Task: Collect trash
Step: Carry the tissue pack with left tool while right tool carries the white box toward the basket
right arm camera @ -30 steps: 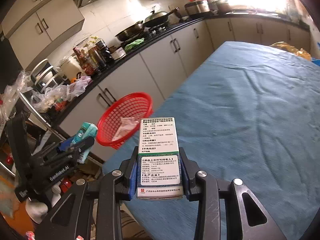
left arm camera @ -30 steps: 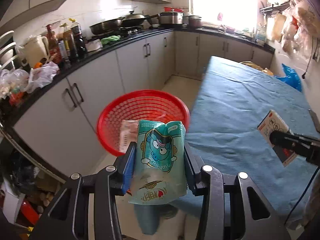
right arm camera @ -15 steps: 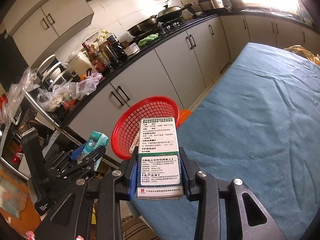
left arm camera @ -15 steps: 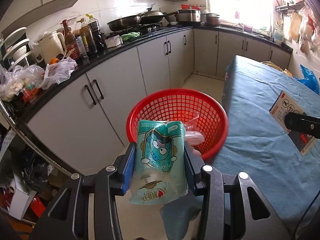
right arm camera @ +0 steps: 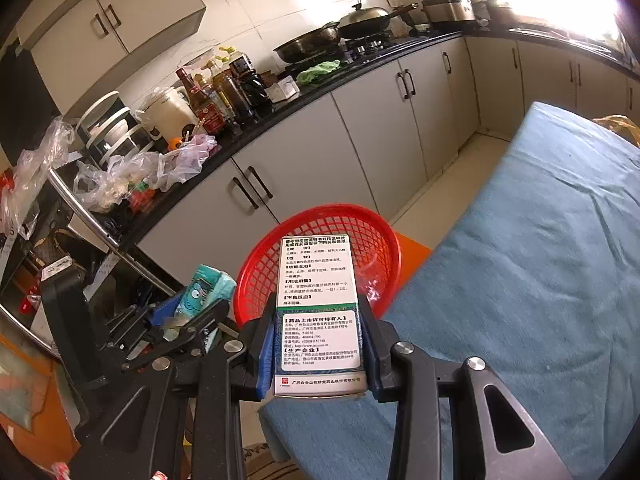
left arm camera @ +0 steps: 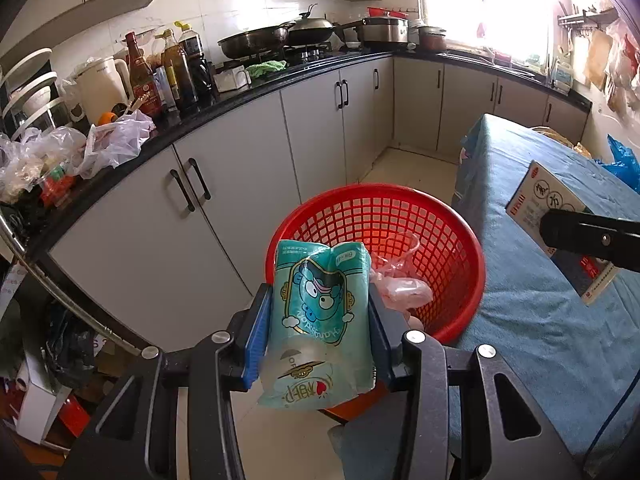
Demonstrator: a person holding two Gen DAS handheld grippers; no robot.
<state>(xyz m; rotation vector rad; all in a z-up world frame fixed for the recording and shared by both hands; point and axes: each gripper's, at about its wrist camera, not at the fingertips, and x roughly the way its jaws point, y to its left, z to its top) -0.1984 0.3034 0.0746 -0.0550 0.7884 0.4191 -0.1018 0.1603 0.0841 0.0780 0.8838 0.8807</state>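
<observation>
A: What is gripped nearest the lens?
B: A teal snack pouch (left arm camera: 318, 316) is clamped between the blue pads of the left tongs (left arm camera: 318, 334). A white medicine box (right arm camera: 319, 316) is clenched in the right tongs (right arm camera: 319, 344).
A: And what is seen beyond them?
B: A red basket (left arm camera: 460, 240) is set just beside the blue-covered desk (left arm camera: 532, 320), with pink wrapping (left arm camera: 404, 288) lying in it. Farther off, grey cabinets (left arm camera: 312, 128) are seen along the wall.
</observation>
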